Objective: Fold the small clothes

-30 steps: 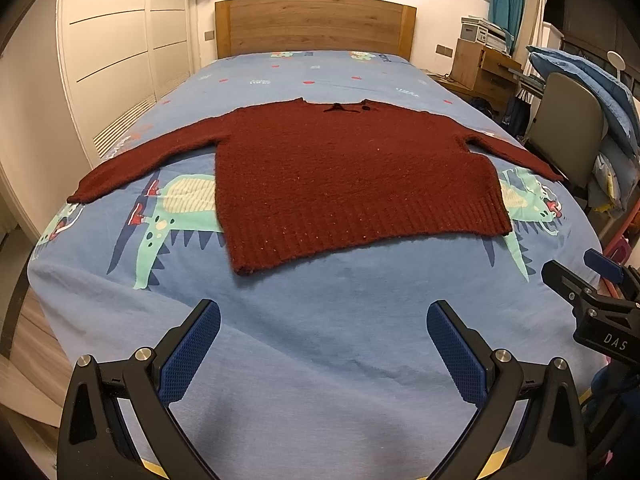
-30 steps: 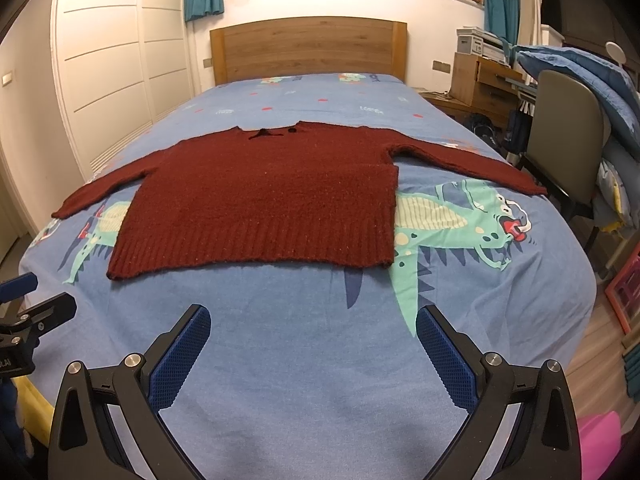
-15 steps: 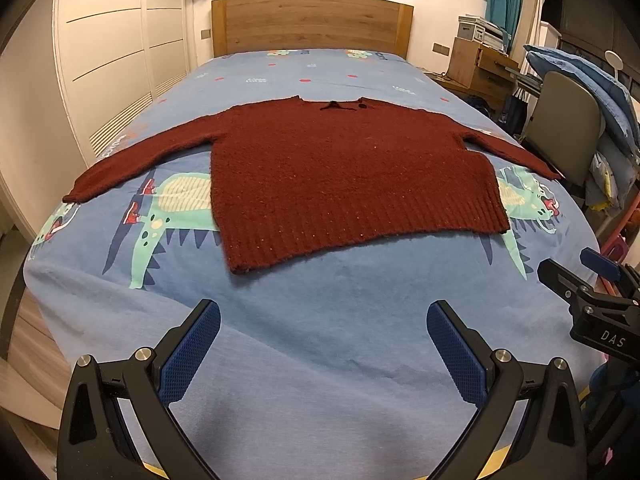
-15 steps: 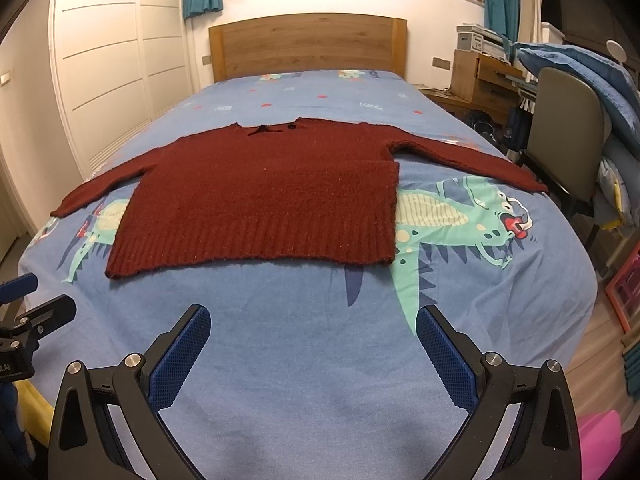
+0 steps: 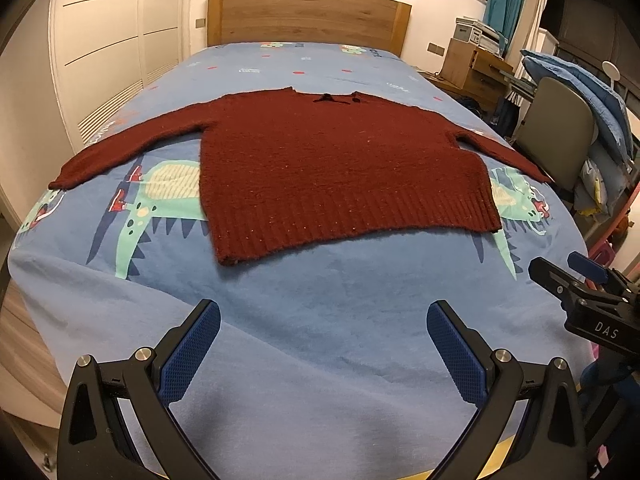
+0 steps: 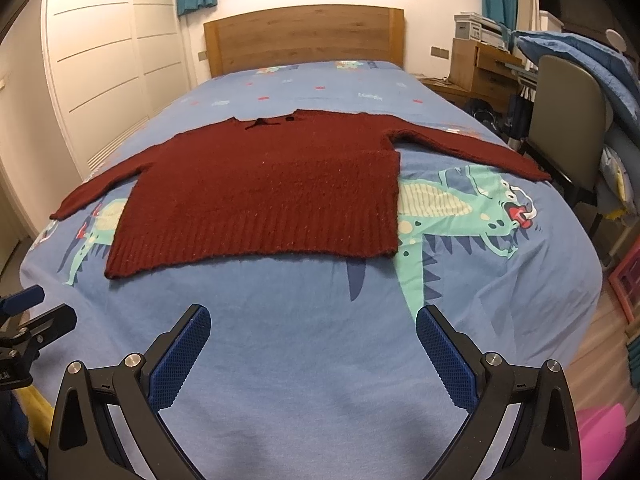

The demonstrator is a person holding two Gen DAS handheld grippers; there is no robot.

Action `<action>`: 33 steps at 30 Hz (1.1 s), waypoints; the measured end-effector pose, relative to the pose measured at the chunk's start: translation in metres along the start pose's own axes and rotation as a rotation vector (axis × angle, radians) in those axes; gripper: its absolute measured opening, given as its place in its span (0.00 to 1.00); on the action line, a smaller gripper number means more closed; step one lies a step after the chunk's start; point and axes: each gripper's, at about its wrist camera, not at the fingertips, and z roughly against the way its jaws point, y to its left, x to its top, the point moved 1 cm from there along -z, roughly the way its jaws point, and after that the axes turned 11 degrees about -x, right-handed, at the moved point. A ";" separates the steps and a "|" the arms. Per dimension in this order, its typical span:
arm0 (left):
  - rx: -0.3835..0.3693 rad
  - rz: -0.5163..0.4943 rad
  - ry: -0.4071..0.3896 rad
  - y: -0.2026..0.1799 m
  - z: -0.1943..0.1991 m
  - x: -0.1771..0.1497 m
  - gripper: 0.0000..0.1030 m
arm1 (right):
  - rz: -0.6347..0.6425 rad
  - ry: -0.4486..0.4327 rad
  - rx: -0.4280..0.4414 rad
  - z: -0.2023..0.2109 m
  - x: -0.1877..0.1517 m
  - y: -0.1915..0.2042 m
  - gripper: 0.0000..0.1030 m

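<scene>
**Sweater flat, both grippers empty**

The dark red sweater (image 5: 340, 172) lies spread mid-frame on the blue bedsheet (image 5: 340, 308) (sleeves out sideways). Left gripper (image 5: 323, 344) and right gripper (image 6: 313, 340) hover wide apart at bottom of frame.

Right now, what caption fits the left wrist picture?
Open left hand-held gripper above the blue bedsheet, facing a flat dark red sweater.
</scene>
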 end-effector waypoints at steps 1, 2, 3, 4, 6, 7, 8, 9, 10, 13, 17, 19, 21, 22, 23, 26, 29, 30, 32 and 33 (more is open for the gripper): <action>0.004 -0.002 0.000 0.000 0.000 0.000 0.99 | -0.001 0.004 0.002 -0.001 0.000 0.000 1.00; 0.010 -0.003 0.001 0.000 0.000 0.000 0.99 | -0.001 0.008 0.005 -0.002 0.000 0.000 1.00; 0.019 -0.005 0.005 0.001 -0.001 0.001 0.99 | -0.003 0.012 0.008 -0.002 0.001 0.000 1.00; 0.030 -0.008 0.010 0.001 -0.002 0.001 0.99 | -0.004 0.015 0.010 -0.003 0.001 0.000 1.00; 0.044 -0.010 0.012 0.002 -0.004 0.002 0.99 | -0.008 0.024 0.016 -0.005 0.001 0.000 1.00; 0.052 -0.013 0.012 0.003 -0.004 0.003 0.99 | -0.012 0.029 0.019 -0.006 0.002 -0.001 1.00; 0.063 -0.017 0.010 0.003 -0.004 0.004 0.99 | -0.015 0.033 0.022 -0.007 0.003 -0.001 1.00; 0.074 -0.023 0.005 0.003 -0.004 0.006 0.99 | -0.019 0.038 0.024 -0.009 0.003 -0.002 1.00; 0.085 -0.027 0.001 0.004 -0.005 0.008 0.99 | -0.021 0.042 0.025 -0.010 0.004 -0.002 1.00; 0.129 -0.045 -0.009 0.005 -0.005 0.014 0.99 | -0.032 0.051 0.026 -0.014 0.009 -0.005 1.00; 0.153 -0.040 -0.010 0.010 -0.007 0.025 0.99 | -0.056 0.046 0.022 -0.018 0.020 -0.013 1.00; 0.166 -0.028 -0.017 0.014 -0.006 0.033 0.99 | -0.067 0.042 0.020 -0.020 0.026 -0.017 1.00; 0.181 -0.006 -0.031 0.020 -0.004 0.041 0.99 | -0.083 0.041 0.018 -0.024 0.033 -0.024 1.00; 0.188 -0.002 -0.036 0.022 -0.003 0.044 0.99 | -0.091 0.043 0.018 -0.026 0.037 -0.028 1.00; 0.196 -0.001 -0.039 0.024 -0.003 0.047 0.99 | -0.099 0.045 0.017 -0.029 0.040 -0.031 1.00; 0.237 -0.002 -0.051 0.031 -0.002 0.059 0.99 | -0.119 0.052 0.012 -0.038 0.049 -0.042 1.00; 0.263 0.008 -0.063 0.039 -0.002 0.069 0.99 | -0.138 0.057 0.000 -0.050 0.059 -0.055 1.00; 0.273 0.014 -0.067 0.042 -0.002 0.073 0.99 | -0.144 0.057 -0.005 -0.053 0.063 -0.060 1.00; 0.290 0.028 -0.067 0.049 -0.003 0.083 0.99 | -0.160 0.055 -0.017 -0.063 0.072 -0.071 1.00; 0.291 0.033 -0.064 0.051 -0.005 0.086 0.99 | -0.165 0.054 -0.023 -0.066 0.075 -0.076 1.00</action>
